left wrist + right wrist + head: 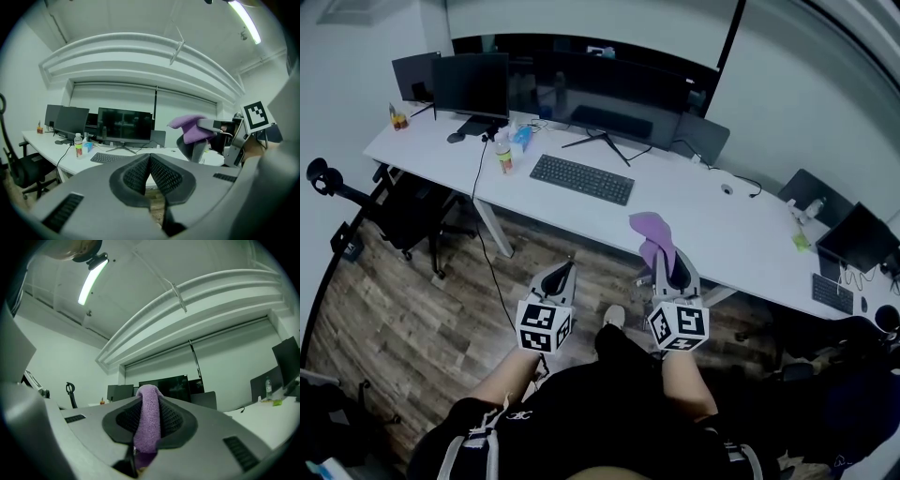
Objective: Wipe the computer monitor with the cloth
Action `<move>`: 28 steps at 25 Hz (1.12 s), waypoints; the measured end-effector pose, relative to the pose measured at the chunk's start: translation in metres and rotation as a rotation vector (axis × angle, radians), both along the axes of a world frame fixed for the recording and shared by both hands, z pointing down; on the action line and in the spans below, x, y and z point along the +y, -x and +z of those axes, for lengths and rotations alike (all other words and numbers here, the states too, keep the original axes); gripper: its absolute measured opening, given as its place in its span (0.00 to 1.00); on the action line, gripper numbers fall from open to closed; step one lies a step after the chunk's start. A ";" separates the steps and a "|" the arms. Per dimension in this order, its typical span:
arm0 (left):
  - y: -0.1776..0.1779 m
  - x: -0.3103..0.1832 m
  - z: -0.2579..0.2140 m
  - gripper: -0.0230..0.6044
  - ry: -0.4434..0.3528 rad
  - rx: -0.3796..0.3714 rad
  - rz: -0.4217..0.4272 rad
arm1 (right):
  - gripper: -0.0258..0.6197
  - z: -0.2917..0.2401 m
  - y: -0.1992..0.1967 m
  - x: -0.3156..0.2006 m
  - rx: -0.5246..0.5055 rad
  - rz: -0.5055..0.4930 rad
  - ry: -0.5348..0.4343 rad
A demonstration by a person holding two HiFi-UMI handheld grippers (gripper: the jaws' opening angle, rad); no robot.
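Cloth [654,234] lower end buried between right gripper [668,274] jaws. Bottle [503,157] label too small to read. Small items [397,118] at tabletop [703,211] far-left corner unidentifiable. Side monitor [286,359] clipped by lens rim in right gripper view.

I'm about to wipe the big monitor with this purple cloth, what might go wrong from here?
The cloth is pinched as a narrow fold in the right tool; it may slip, or the hard tips may scrape the monitor.
The monitor stands on thin legs at the far side of the desk; pushing may rock it.
Reaching over may bump the keyboard.
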State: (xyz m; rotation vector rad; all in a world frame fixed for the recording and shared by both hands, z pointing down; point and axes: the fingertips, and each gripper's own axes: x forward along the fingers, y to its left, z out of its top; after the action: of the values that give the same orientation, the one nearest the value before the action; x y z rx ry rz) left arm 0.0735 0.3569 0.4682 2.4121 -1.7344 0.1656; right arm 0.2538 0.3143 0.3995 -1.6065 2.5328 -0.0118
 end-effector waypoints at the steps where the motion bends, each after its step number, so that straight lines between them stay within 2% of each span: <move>1: 0.002 -0.005 0.001 0.06 -0.002 -0.003 -0.001 | 0.17 0.000 0.001 -0.005 -0.003 0.001 -0.003; 11: 0.007 -0.092 0.010 0.06 0.013 -0.037 0.001 | 0.17 0.007 0.000 -0.109 -0.044 0.008 -0.014; 18: 0.002 -0.196 0.005 0.06 0.033 -0.056 -0.012 | 0.17 0.009 -0.019 -0.220 -0.067 0.024 0.005; 28: -0.027 -0.358 -0.010 0.06 0.038 -0.071 -0.001 | 0.17 0.009 -0.049 -0.373 -0.083 0.044 0.041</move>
State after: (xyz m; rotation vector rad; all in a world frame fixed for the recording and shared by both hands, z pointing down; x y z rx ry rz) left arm 0.1006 -0.0016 0.4582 2.4061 -1.7458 0.2854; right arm 0.3033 -0.0592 0.4089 -1.6405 2.4506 -0.1237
